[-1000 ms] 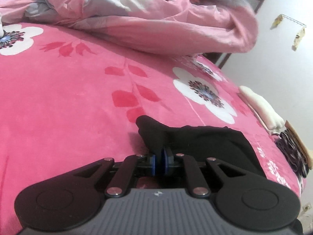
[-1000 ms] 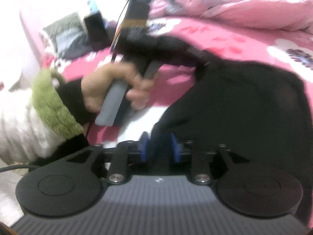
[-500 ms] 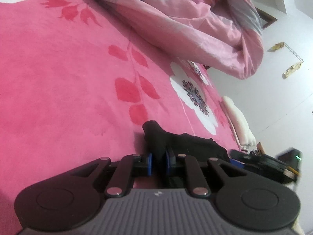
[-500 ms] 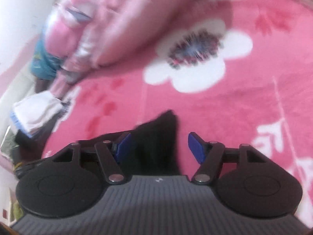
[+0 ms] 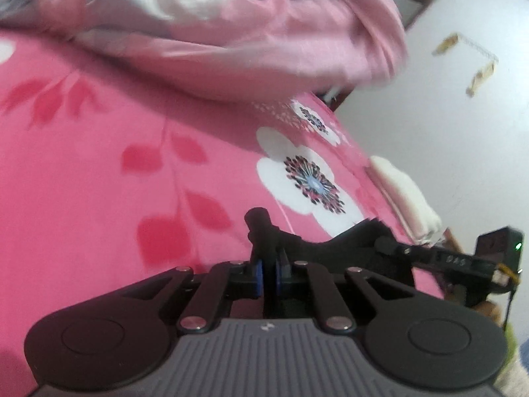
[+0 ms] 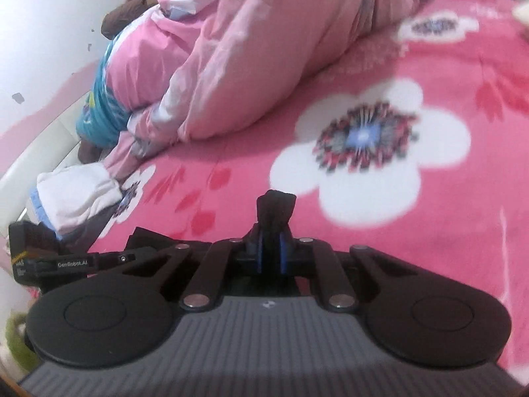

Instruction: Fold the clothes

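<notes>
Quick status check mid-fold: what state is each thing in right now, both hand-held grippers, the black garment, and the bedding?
Left hand-held gripper: shut on black garment.
Right hand-held gripper: jaws just closed, shut on black garment.
Black garment: pinched at two points, a tuft sticking up past each gripper's pads.
Pink floral bedspread: spread flat.
Pink duvet: bunched in a heap.
White clothes: folded, at the bed's edge.

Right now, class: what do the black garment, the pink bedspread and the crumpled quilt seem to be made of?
Black garment: soft matte knit, probably; it bunches limply.
Pink bedspread: fleecy, plush-looking cloth with printed flowers, no shine.
Quilt: smooth woven cotton or polyester, slight sheen, padded folds.
</notes>
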Tool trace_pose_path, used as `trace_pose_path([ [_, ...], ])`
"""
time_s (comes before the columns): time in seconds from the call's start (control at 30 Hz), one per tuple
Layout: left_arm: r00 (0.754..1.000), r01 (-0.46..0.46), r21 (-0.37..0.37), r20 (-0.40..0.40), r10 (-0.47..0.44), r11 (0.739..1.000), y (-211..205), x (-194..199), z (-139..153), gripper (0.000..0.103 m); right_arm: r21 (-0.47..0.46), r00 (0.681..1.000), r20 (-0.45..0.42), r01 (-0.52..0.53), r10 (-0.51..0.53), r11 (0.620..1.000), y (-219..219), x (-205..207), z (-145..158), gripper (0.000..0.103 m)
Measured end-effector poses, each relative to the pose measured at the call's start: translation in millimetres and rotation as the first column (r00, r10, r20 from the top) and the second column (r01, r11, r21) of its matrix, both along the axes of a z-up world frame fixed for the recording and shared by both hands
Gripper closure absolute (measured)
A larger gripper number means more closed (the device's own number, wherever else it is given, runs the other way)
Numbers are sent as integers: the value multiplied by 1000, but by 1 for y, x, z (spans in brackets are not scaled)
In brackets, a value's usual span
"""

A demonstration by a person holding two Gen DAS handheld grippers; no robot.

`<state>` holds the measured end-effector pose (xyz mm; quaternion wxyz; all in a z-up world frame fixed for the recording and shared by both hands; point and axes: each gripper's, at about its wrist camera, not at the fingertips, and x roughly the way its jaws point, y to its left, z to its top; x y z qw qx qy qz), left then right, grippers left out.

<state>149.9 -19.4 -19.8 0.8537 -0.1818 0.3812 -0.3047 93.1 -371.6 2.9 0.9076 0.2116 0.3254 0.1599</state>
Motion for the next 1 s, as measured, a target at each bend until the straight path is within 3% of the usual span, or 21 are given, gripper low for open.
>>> trace_pose_path([
  [0.1,1000,18,17,-10,-18,1000,-12,29,-10,95,-3,999,-6,32,-32,999,-10,24,-18,96],
  [0.2,999,4,41,-48,-2,999,-16,47,-30,83,1,998,-43,51,-51,999,-22,47,-44,92],
  [0.27,997,-12,5,-77,13,1000,-12,53,-38,83,91,995,-79,67,-60,994,-35,49,-57,93],
  [0.3,995,-21,-20,-97,19,1000,-8,52,-38,80,130,993,-94,77,-65,988,-41,49,-61,88],
  [0.33,993,-41,-26,-108,38,999,-3,51,-35,72,134,992,-92,102,-90,986,-46,42,-56,81],
  [0.43,992,-114,31,-59,116,993,12,32,-13,51,131,984,-78,170,-160,977,-61,16,-39,72],
  [0.5,992,-121,64,-24,123,991,23,8,5,50,165,979,-90,197,-184,966,-71,-14,-29,70],
  [0.6,995,-96,63,-33,98,993,38,-33,20,44,227,973,-133,218,-191,949,-80,-72,-21,60],
  [0.77,994,-8,51,-113,13,999,40,-113,16,45,271,960,-232,222,-160,937,-70,-151,-43,59],
  [0.83,991,25,63,-136,-16,998,30,-137,7,50,238,952,-263,222,-157,946,-59,-163,-56,59],
  [1.0,993,-13,96,-117,24,995,18,-170,-6,60,193,964,-222,191,-147,962,-42,-169,-54,59],
])
